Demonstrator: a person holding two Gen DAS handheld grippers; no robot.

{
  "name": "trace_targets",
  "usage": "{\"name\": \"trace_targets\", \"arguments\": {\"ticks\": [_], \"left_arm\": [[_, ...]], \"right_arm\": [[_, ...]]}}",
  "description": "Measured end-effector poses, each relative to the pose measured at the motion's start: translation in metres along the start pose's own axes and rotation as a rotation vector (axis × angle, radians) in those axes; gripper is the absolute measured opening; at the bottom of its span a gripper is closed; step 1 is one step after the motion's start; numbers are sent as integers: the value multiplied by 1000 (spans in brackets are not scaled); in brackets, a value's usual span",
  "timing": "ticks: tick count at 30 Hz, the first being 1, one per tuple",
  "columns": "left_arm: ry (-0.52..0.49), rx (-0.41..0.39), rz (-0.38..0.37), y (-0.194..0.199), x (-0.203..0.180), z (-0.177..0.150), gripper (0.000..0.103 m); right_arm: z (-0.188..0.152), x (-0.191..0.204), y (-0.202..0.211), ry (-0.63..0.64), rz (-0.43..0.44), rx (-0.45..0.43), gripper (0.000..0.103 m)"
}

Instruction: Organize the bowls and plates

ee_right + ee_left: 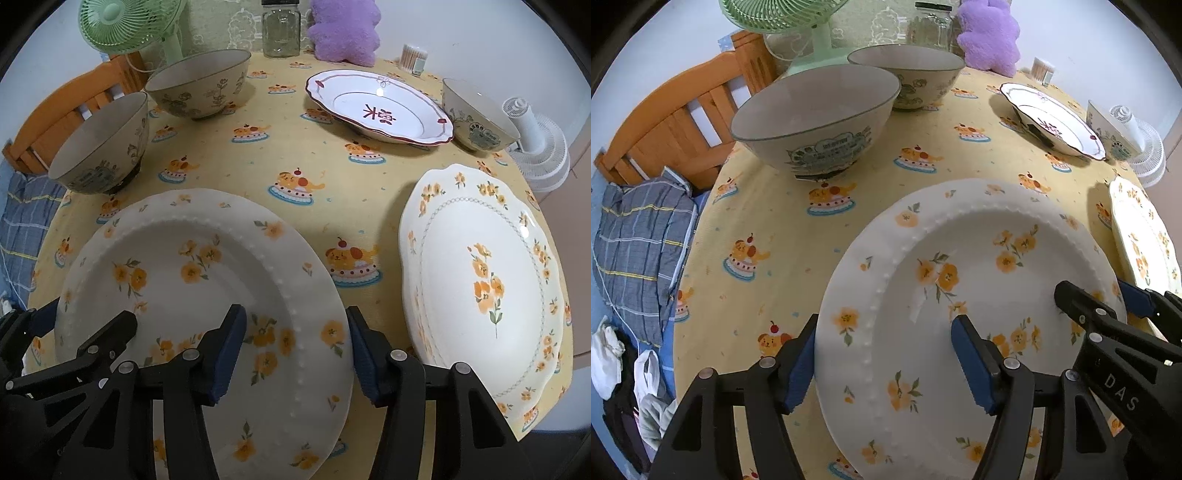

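A white plate with orange flowers and a beaded ring (960,302) (207,295) lies on the yellow tablecloth near the front edge. My left gripper (882,365) is open and straddles its left rim, one pad outside, one over the plate. My right gripper (295,354) is open and straddles its right rim; it also shows in the left wrist view (1108,306). A scalloped flower plate (480,280) lies to the right. A red-trimmed plate (380,107) lies at the back. Two grey bowls (99,147) (201,85) stand at the left, a third (476,118) at the right.
At the table's back stand a green fan (129,26), a glass jar (280,33), a purple plush (343,33) and a cotton swab box (415,59). A white fan (535,144) stands at the right edge. A wooden chair (676,129) with clothes stands left.
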State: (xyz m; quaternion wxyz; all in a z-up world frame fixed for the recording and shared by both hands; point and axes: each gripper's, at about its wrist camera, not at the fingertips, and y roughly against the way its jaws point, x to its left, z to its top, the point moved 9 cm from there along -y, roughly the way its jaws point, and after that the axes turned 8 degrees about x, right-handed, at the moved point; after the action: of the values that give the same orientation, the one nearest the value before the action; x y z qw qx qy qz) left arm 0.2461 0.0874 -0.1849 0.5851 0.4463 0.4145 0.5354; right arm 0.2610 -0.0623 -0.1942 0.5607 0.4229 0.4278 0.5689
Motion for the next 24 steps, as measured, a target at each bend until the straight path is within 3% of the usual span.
{"name": "trace_targets", "arguments": {"ticks": [8, 24], "left_arm": [[6, 5, -30, 15, -4, -5, 70], [-40, -100, -36, 56, -52, 18, 70]], "right_arm": [[-4, -3, 17, -13, -13, 5, 58], [8, -51, 62, -67, -20, -105, 58]]}}
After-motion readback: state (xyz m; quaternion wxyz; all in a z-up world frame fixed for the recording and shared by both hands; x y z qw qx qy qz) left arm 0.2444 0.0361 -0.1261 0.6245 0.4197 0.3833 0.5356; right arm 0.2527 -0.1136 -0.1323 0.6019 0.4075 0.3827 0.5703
